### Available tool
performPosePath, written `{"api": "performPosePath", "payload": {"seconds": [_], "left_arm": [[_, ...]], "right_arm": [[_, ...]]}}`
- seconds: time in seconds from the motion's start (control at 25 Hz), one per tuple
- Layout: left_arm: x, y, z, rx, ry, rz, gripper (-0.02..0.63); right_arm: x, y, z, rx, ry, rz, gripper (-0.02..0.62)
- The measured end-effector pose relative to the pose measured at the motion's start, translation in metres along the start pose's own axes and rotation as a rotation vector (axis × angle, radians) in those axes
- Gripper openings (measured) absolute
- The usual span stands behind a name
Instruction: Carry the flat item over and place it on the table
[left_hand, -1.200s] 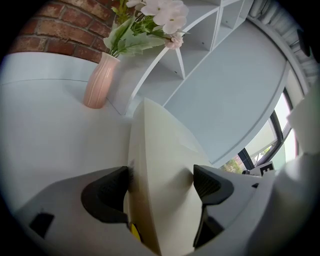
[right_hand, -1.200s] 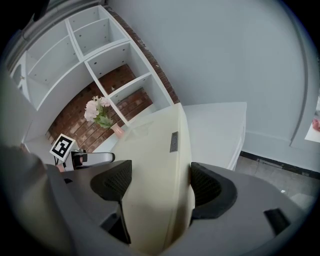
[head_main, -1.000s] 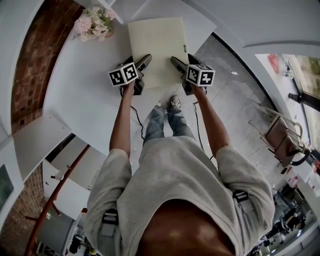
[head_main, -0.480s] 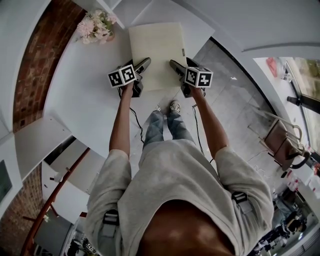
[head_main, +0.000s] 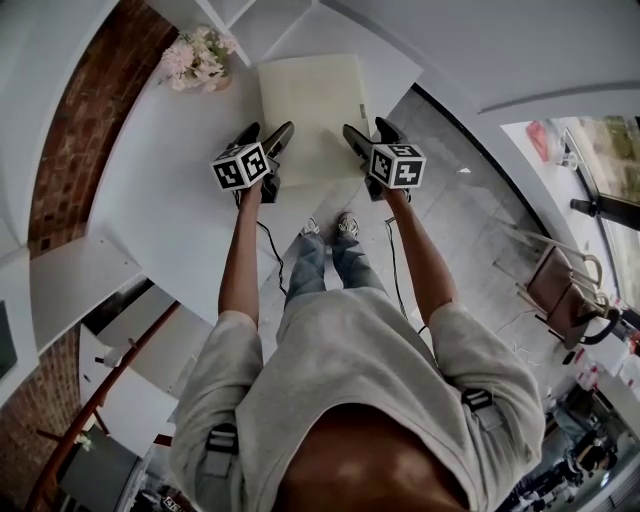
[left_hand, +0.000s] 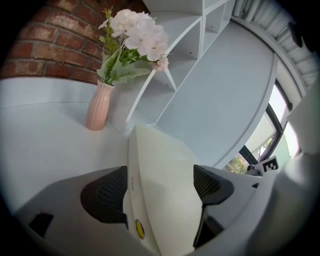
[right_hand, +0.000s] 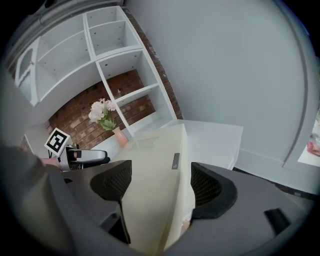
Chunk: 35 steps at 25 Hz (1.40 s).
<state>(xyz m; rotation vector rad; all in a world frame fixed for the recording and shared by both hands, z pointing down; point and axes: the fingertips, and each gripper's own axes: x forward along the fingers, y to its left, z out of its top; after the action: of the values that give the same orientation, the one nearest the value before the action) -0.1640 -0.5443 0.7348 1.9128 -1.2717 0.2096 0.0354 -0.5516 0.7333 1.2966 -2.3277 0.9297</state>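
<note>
The flat item (head_main: 310, 110) is a cream rectangular pad lying on the white table (head_main: 170, 170), its near end by the table's front edge. My left gripper (head_main: 268, 130) straddles the pad's left side edge and my right gripper (head_main: 366, 127) straddles its right side edge. In the left gripper view the pad (left_hand: 162, 190) fills the wide gap between the jaws of that gripper (left_hand: 160, 186). The right gripper view is a mirror of it: the pad (right_hand: 150, 185) runs between the spread jaws of that gripper (right_hand: 160, 186). Both grippers look open.
A pink vase of pale flowers (head_main: 195, 58) (left_hand: 98, 107) stands at the table's far left by a brick wall. White shelving (right_hand: 115, 55) rises behind the table. A chair (head_main: 560, 285) stands on the floor to the right. The person's feet (head_main: 330, 225) are under the table's edge.
The pad and both grippers sit slightly farther forward over the table. Both fingers of the left gripper now show side by side, where only one showed before.
</note>
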Motion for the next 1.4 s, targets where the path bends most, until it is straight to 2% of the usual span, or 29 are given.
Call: {"api": "performPosePath", "payload": {"seconds": [0.12,0.2,0.32,0.4,0.6,0.76,0.8,1.04,1.2,1.4], "left_arm": [[-0.014,-0.006,0.005,0.072,-0.032,0.031,0.411],[-0.025,-0.013,0.011,0.088,-0.086,0.022,0.410],[-0.040,-0.026,0.016,0.102,-0.149,0.001,0.401],[-0.050,-0.032,0.014,0.135,-0.170,0.006,0.335],[-0.067,-0.043,0.002,0.162,-0.205,0.015,0.194],[-0.081,-0.049,-0.006,0.177,-0.217,0.034,0.044],[-0.085,-0.051,-0.006,0.175,-0.225,0.031,0.032],[-0.103,-0.069,-0.001,0.226,-0.251,0.002,0.017],[-0.113,-0.084,0.010,0.263,-0.278,-0.023,0.017],[-0.130,-0.101,0.020,0.311,-0.288,-0.028,0.017]], "right_arm": [[-0.011,0.006,0.001,-0.038,-0.010,-0.002,0.388],[-0.018,0.012,0.003,-0.057,-0.024,0.000,0.380],[-0.032,0.021,0.009,-0.129,-0.057,-0.027,0.323],[-0.042,0.026,0.013,-0.182,-0.080,-0.057,0.243],[-0.059,0.038,0.015,-0.223,-0.117,-0.074,0.148],[-0.073,0.046,0.016,-0.238,-0.146,-0.079,0.079],[-0.077,0.048,0.017,-0.239,-0.154,-0.075,0.066],[-0.095,0.063,0.031,-0.254,-0.197,-0.032,0.029],[-0.107,0.076,0.044,-0.275,-0.228,0.012,0.026],[-0.129,0.088,0.062,-0.299,-0.275,0.015,0.026]]}}
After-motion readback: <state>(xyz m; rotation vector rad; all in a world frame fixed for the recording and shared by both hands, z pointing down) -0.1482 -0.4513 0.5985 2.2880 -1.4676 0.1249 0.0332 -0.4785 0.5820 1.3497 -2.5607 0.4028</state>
